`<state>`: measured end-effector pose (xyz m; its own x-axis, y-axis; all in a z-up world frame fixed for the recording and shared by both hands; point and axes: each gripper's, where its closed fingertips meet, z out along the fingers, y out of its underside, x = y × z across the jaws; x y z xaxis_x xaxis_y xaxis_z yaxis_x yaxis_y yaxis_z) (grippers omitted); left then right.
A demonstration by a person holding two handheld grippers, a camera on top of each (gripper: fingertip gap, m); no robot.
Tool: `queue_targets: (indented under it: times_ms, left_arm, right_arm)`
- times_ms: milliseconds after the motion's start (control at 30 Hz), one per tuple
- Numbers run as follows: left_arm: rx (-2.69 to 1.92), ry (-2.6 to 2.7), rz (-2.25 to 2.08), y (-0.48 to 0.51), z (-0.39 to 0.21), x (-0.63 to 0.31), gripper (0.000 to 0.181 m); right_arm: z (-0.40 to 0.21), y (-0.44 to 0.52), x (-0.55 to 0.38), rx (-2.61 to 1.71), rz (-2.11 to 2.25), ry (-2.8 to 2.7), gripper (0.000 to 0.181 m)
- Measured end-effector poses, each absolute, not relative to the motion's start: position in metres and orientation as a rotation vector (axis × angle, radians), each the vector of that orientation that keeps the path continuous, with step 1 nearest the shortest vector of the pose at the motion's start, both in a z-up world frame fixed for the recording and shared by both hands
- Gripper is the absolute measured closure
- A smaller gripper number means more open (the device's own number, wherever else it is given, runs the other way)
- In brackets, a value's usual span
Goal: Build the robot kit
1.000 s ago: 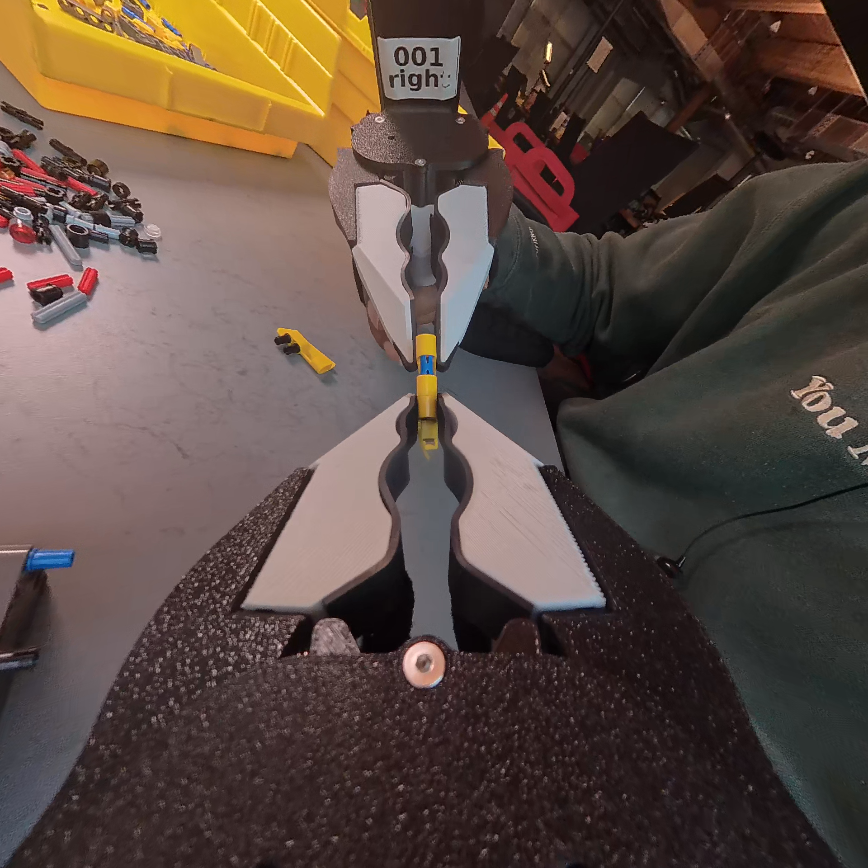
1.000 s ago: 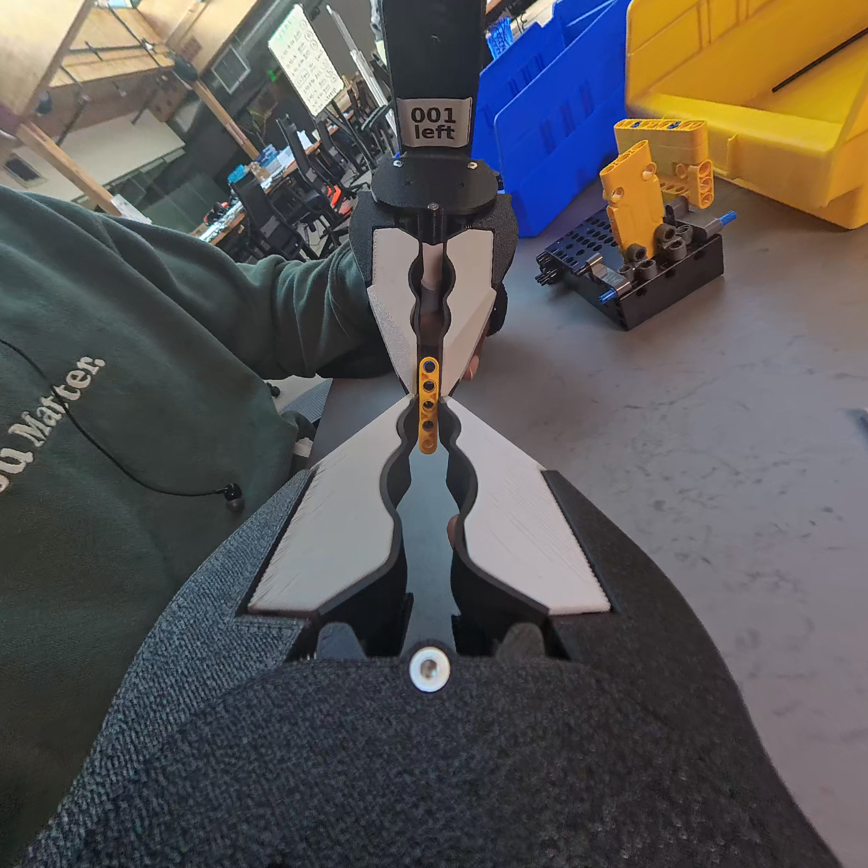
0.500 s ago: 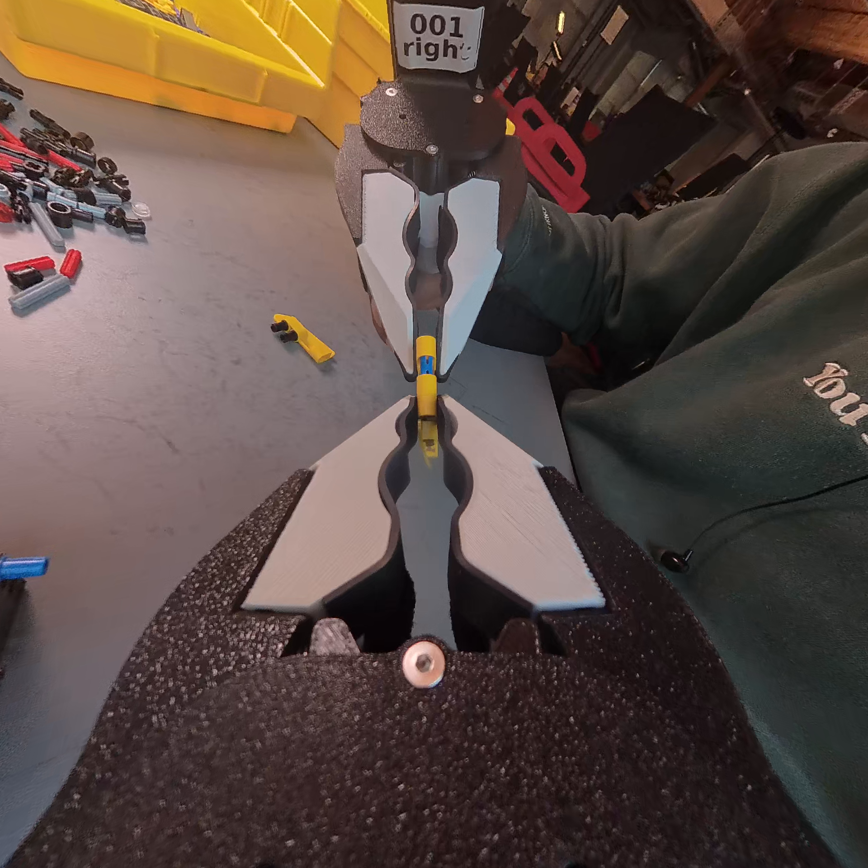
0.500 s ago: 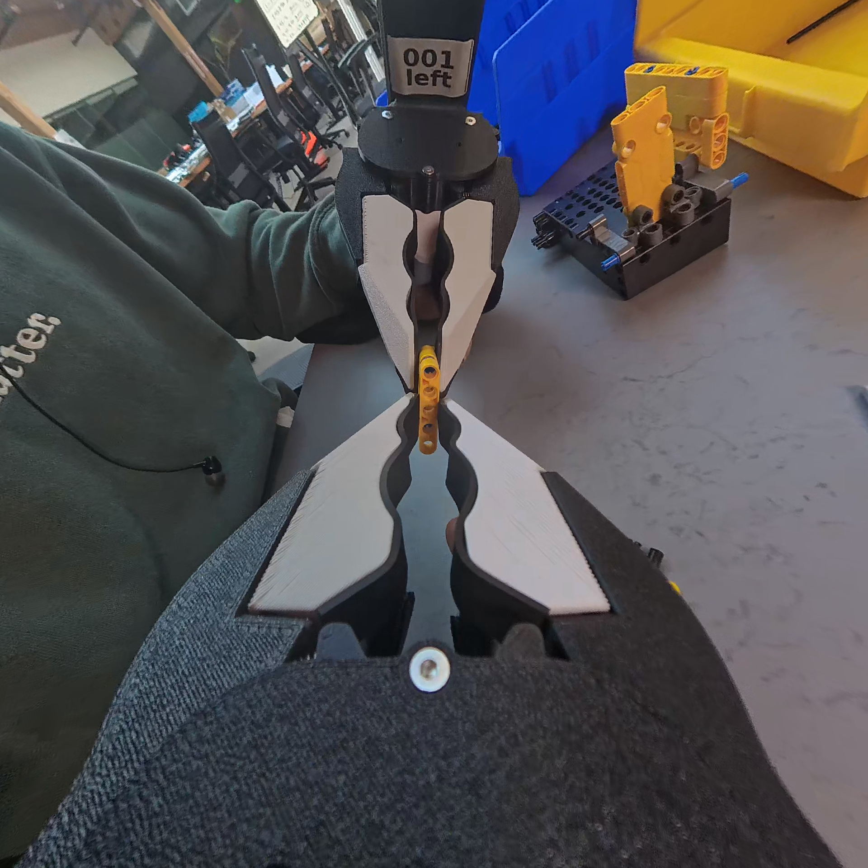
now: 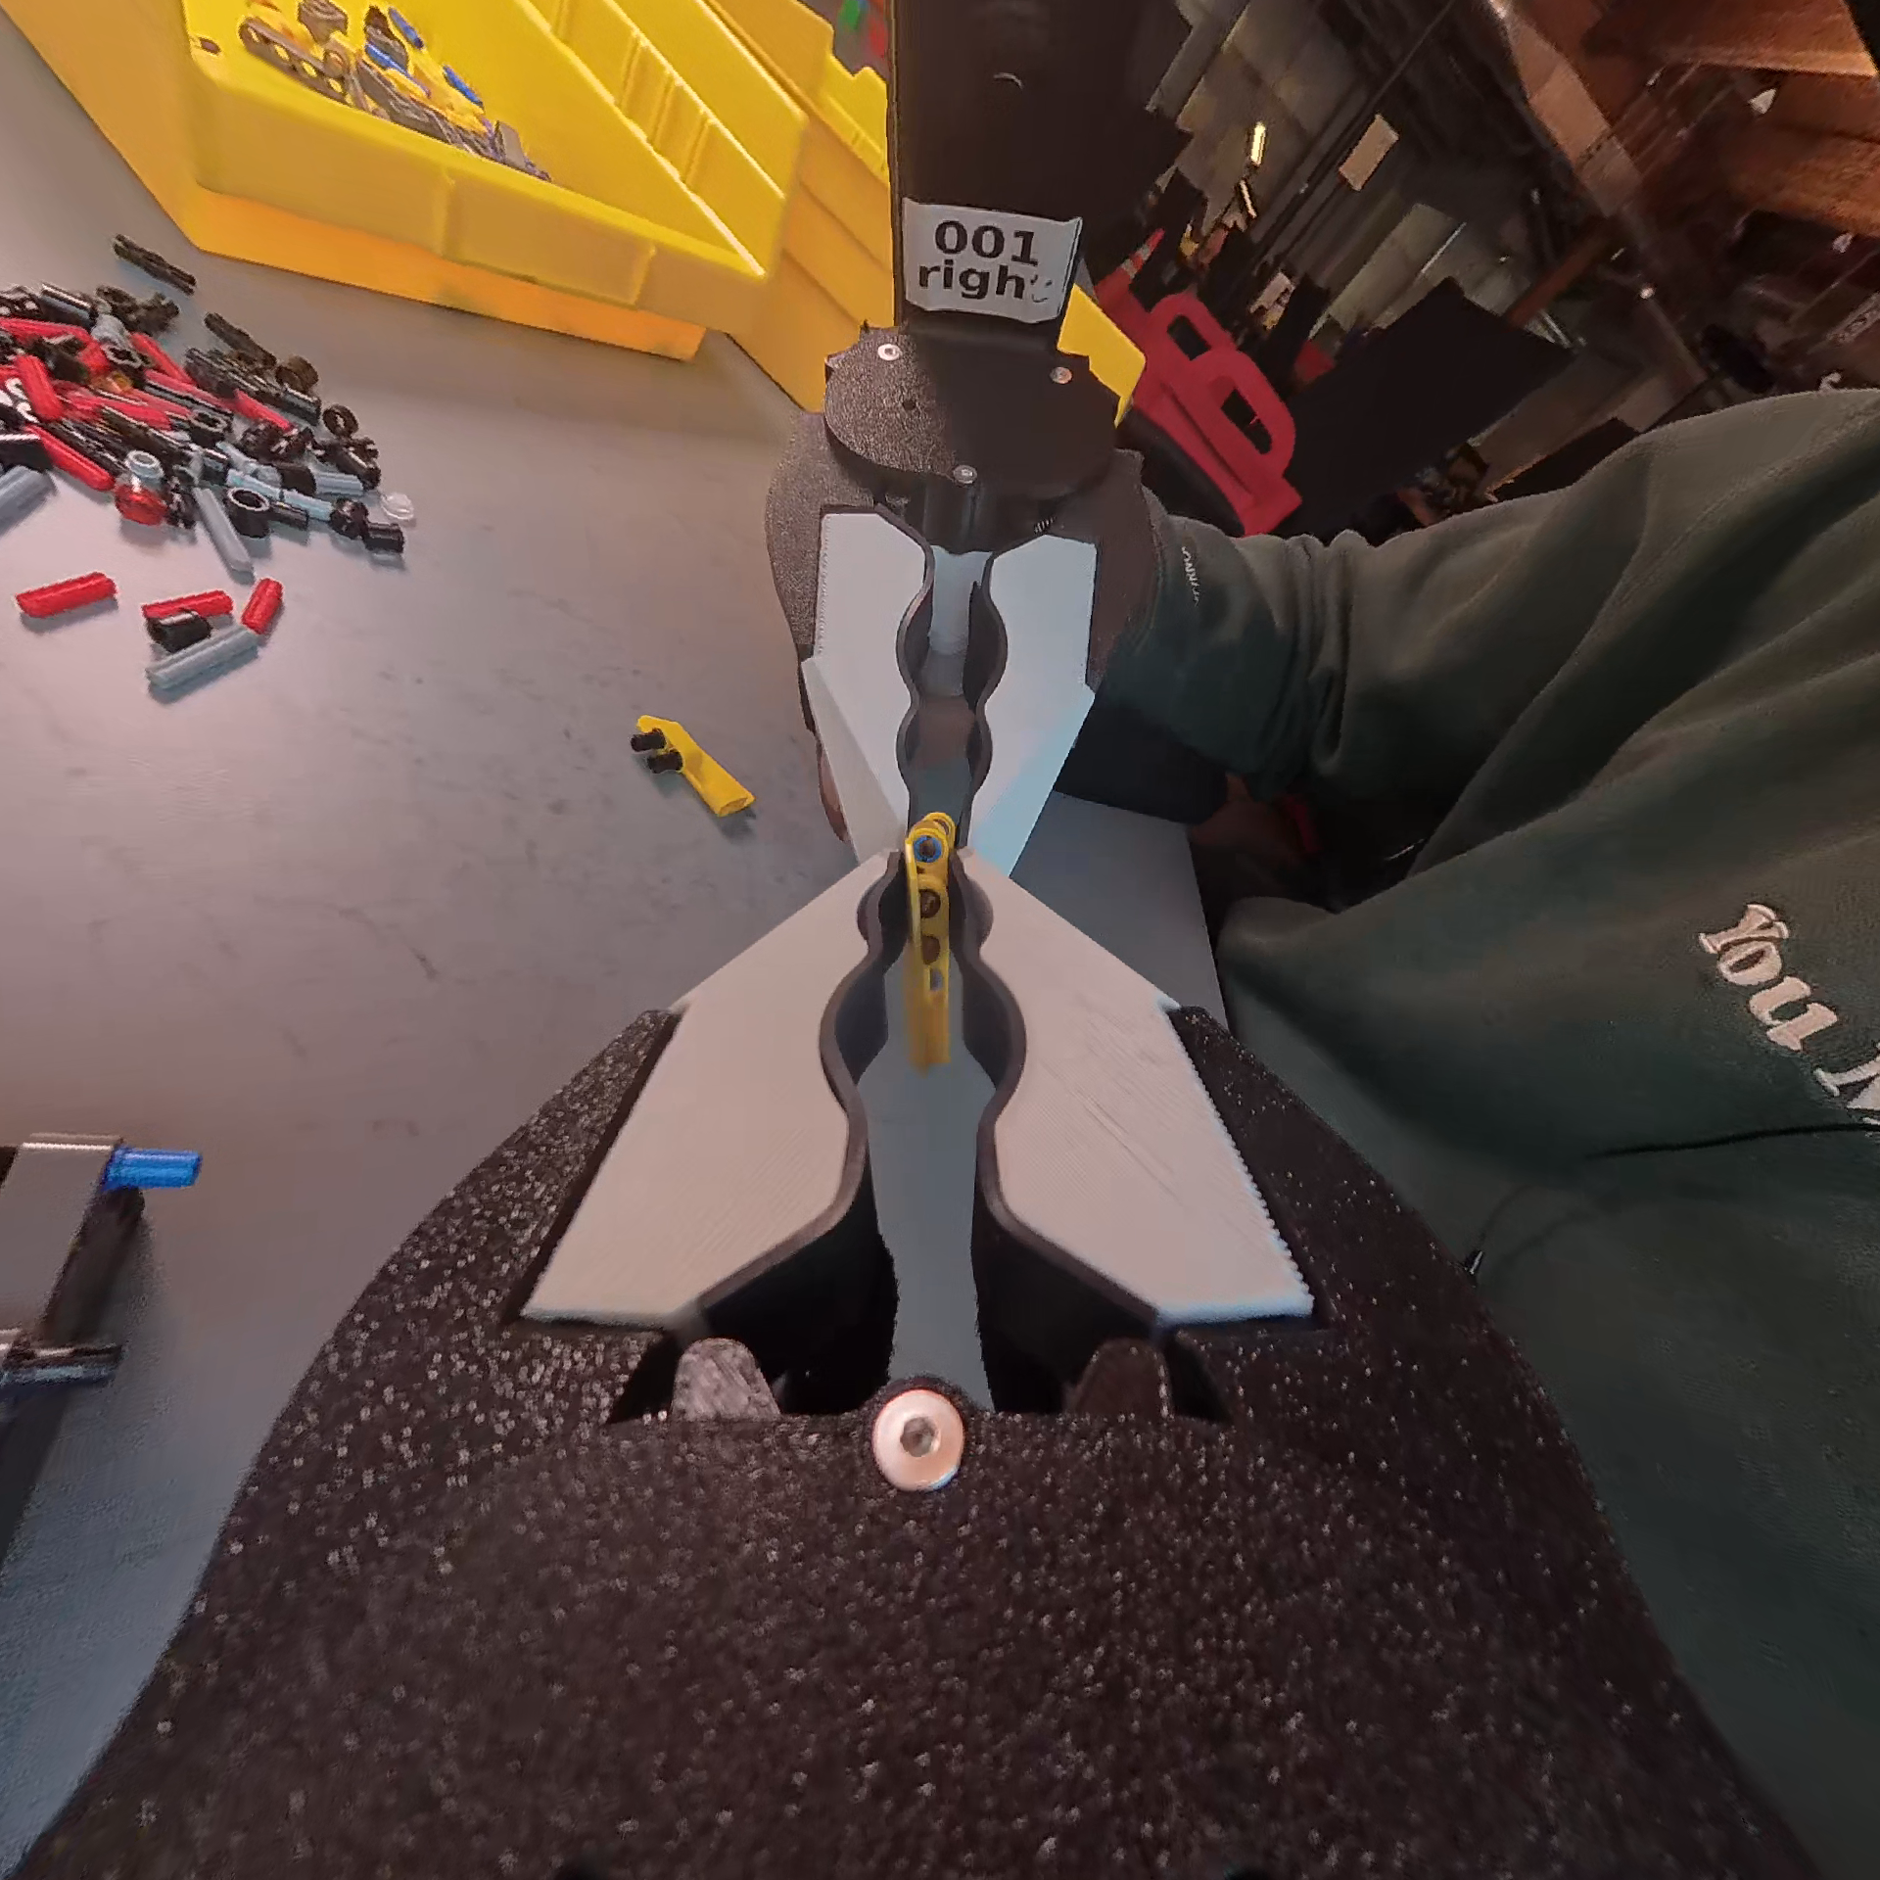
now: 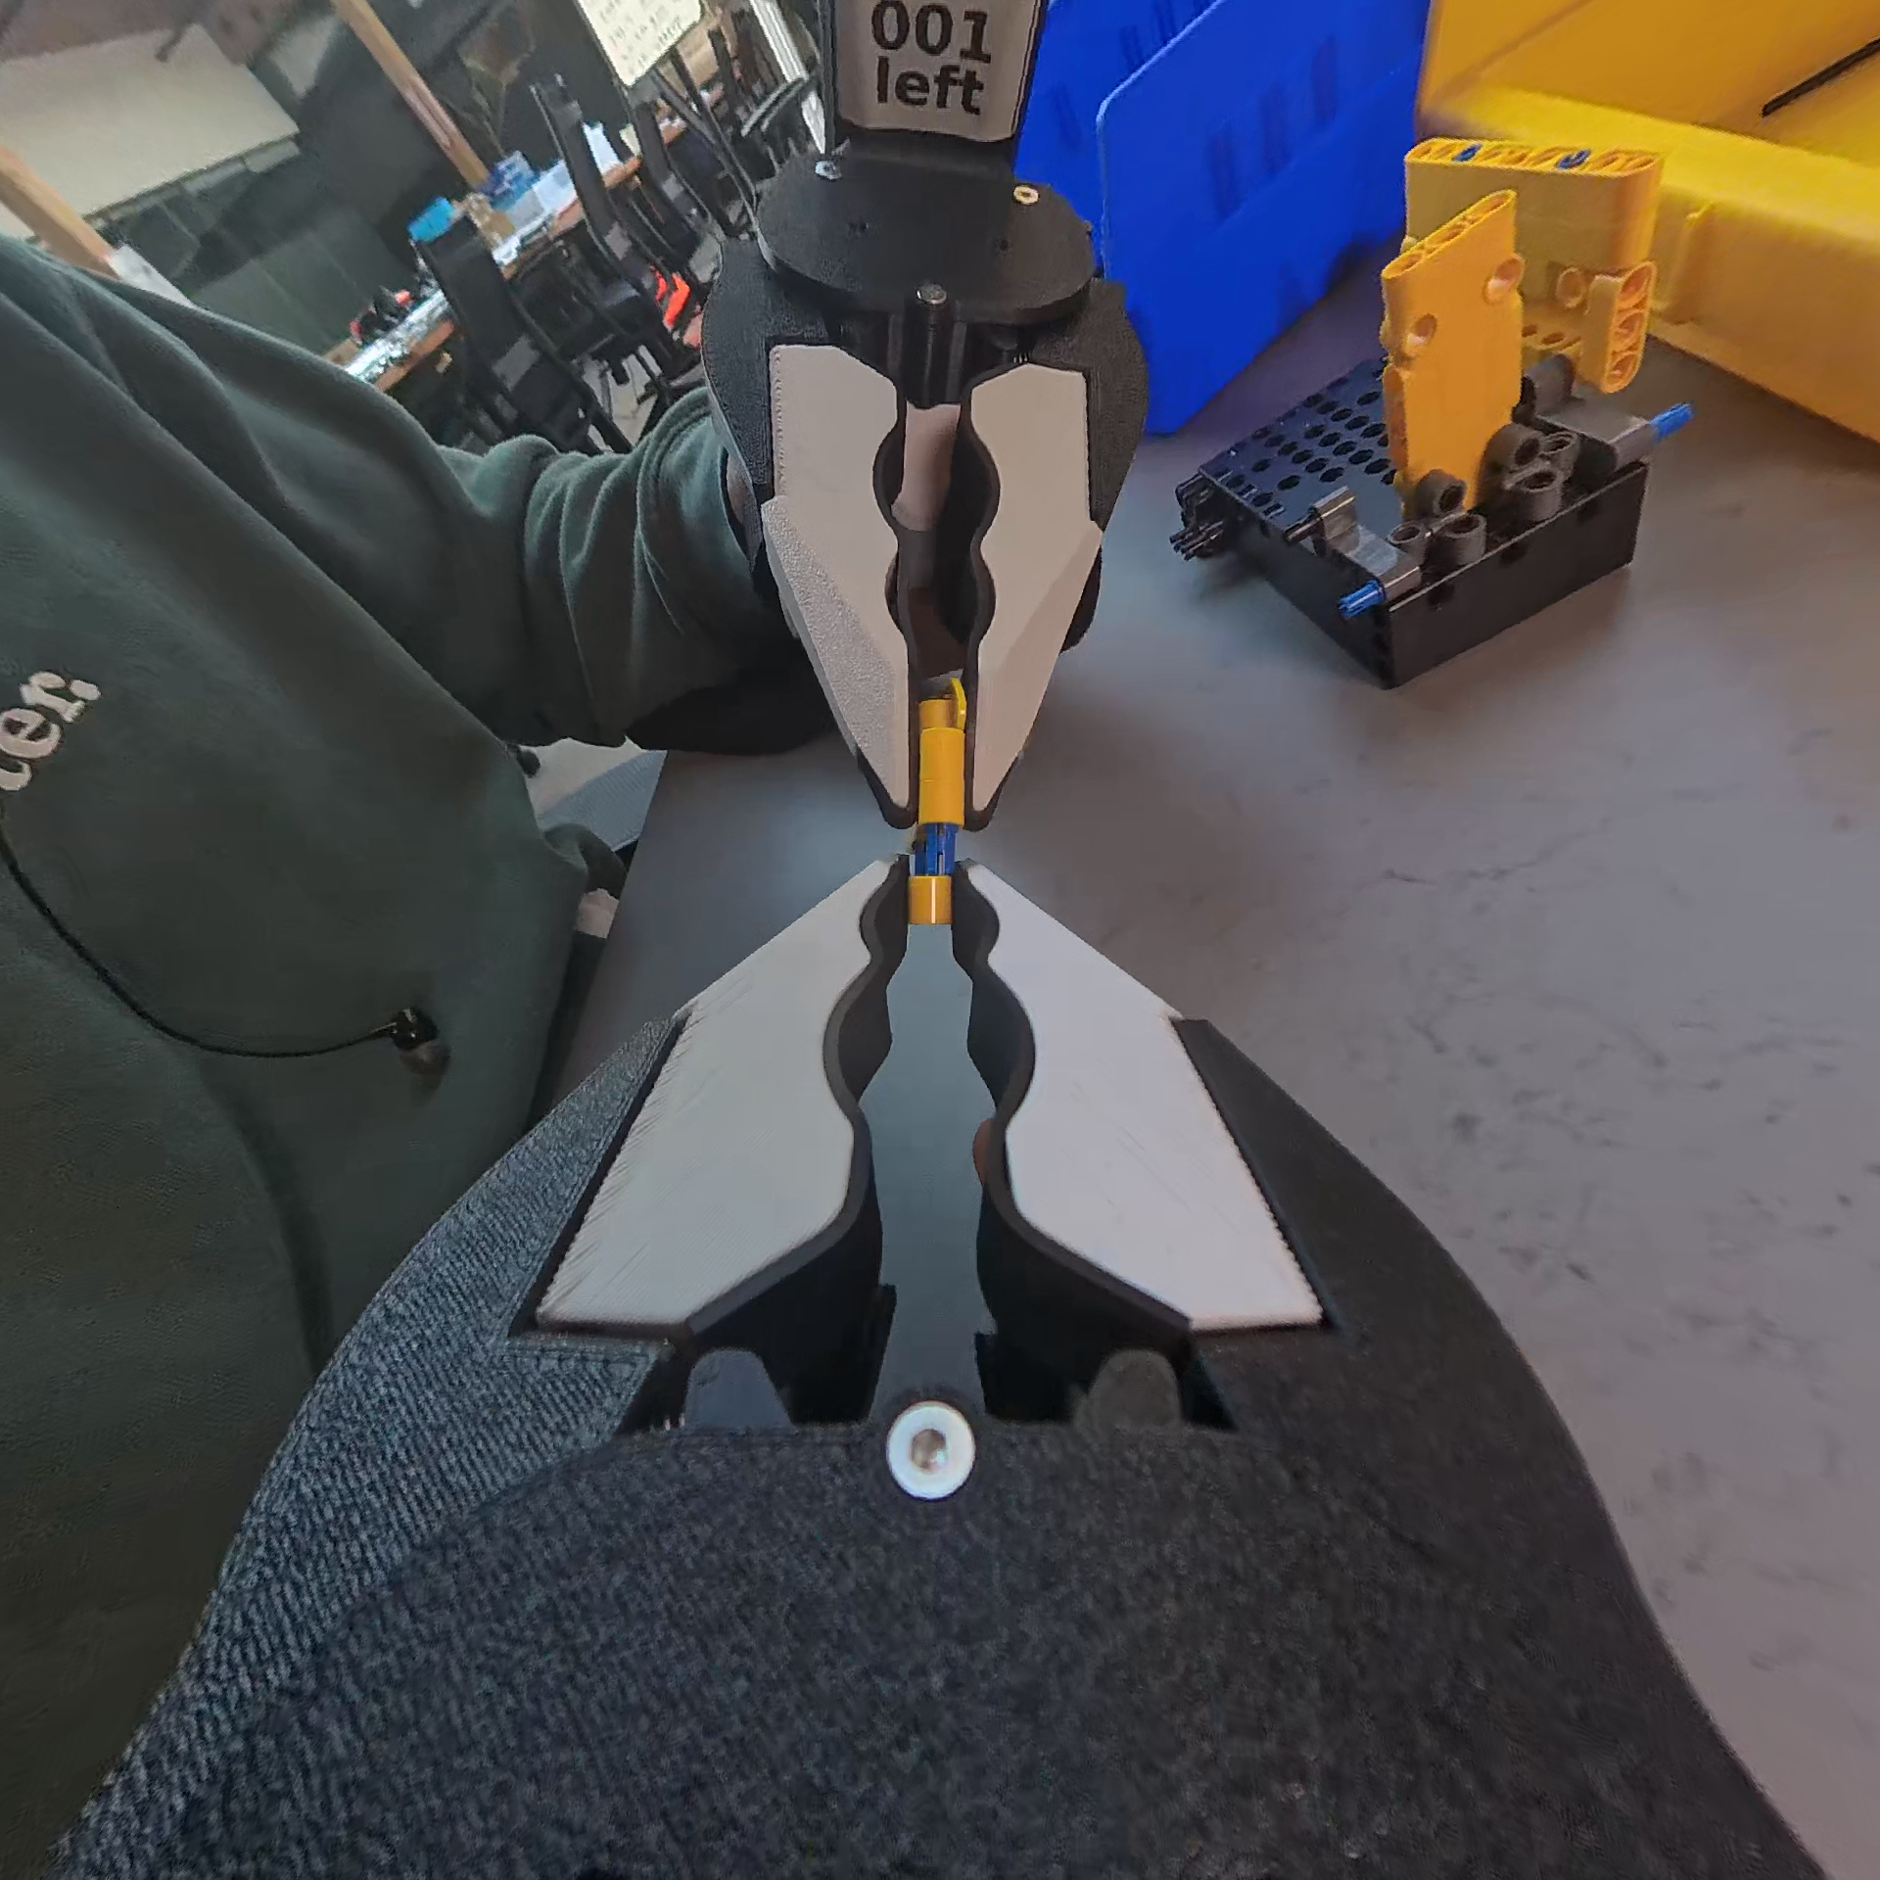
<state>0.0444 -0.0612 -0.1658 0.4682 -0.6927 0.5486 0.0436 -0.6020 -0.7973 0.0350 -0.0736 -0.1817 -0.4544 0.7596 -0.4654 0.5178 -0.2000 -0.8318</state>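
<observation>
My left gripper (image 5: 928, 865) is shut on a thin yellow beam with holes (image 5: 931, 977), which runs back between its fingers. My right gripper (image 6: 931, 873) is shut on a short yellow piece (image 6: 928, 900). A blue pin (image 6: 931, 860) sits between the two yellow parts. The grippers face each other tip to tip above the grey table's near edge. The right gripper (image 5: 934, 819) shows opposite in the left wrist view. The left gripper (image 6: 931, 809) shows opposite in the right wrist view, with the beam (image 6: 938, 758) edge-on.
Yellow bins (image 5: 458, 153) and a pile of small red, black and grey parts (image 5: 183, 437) lie far left. A loose yellow part with black pins (image 5: 697, 763) lies near the tips. A black base with a yellow assembly (image 6: 1424, 529), a blue bin (image 6: 1221, 183) and a person's green sleeve (image 5: 1424, 661) are nearby. Only a small space, under 4 cm, lies between the two pairs of fingers.
The two grippers have come closer together and rolled relative to each other. The yellow beam now shows its holes in the left wrist view and its edge in the right wrist view.
</observation>
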Motion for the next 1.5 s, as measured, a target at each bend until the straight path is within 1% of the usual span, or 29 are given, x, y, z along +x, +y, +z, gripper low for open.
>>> queue_targets:
  times_ms: [300,467,567,733,967,1100,1400,1500]
  left_arm:
    - [-1.961,0.698,-1.067,-0.066,-0.179,0.048,0.175]
    - [-2.084,0.917,-0.792,-0.069,-0.217,0.047,0.175]
    - [-2.081,0.899,-0.794,-0.066,-0.216,0.049,0.175]
    - [-2.048,0.855,-0.844,-0.064,-0.208,0.048,0.175]
    - [-2.074,0.983,-0.786,-0.076,-0.218,0.046,0.175]
    - [-2.100,1.067,-0.735,-0.084,-0.225,0.041,0.175]
    - [-2.120,1.082,-0.676,-0.082,-0.230,0.042,0.175]
    - [-2.109,1.012,-0.777,-0.080,-0.224,0.048,0.175]
  right_arm:
    - [-0.193,-0.068,0.047,-1.460,1.427,-2.000,0.175]
    - [-0.195,-0.047,0.059,-1.408,1.076,-2.132,0.175]
    - [-0.200,-0.041,0.070,-1.396,0.869,-2.257,0.175]
    - [-0.229,-0.041,0.086,-1.392,0.584,-2.441,0.175]
    - [-0.242,-0.043,0.071,-1.386,0.586,-2.394,0.174]
    - [-0.239,-0.045,0.067,-1.387,0.695,-2.334,0.174]
    - [-0.241,-0.046,0.065,-1.372,0.787,-2.288,0.164]
    - [-0.241,-0.046,0.067,-1.366,0.790,-2.291,0.163]
